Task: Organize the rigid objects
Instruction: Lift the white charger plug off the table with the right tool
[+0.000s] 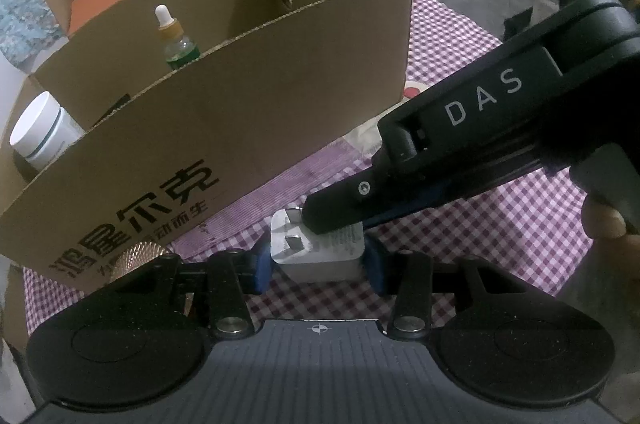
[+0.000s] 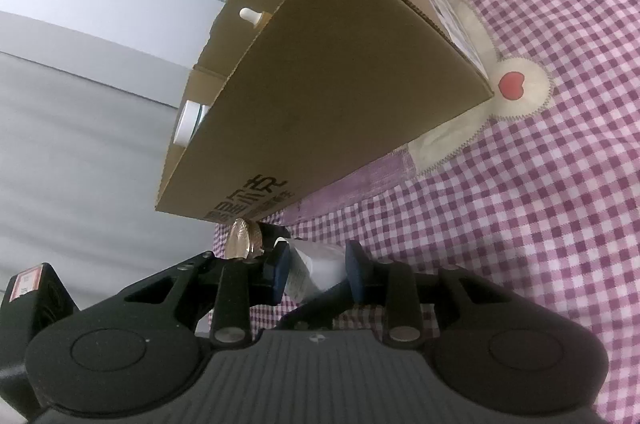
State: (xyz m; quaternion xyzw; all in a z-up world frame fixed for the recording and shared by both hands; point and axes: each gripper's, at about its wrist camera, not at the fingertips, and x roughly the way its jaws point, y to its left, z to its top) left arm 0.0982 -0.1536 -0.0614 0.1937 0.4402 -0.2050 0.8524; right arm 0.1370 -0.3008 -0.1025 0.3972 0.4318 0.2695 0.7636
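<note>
The white charger plug (image 1: 318, 250) sits just in front of the cardboard box (image 1: 248, 128), low over the purple checked cloth (image 1: 480, 236), prongs pointing up toward the box. The left gripper (image 1: 316, 264) holds it, blue pads pressing its two sides. The right gripper (image 1: 332, 220) comes in from the right, and its dark finger lies across the plug's top face; in the right wrist view its (image 2: 316, 272) blue pads also close on the white body. Inside the box stand a dropper bottle (image 1: 176, 40) and a white jar (image 1: 40, 132). A gold knurled object (image 1: 136, 256) lies just left of the plug, by the box's printed wall.
</note>
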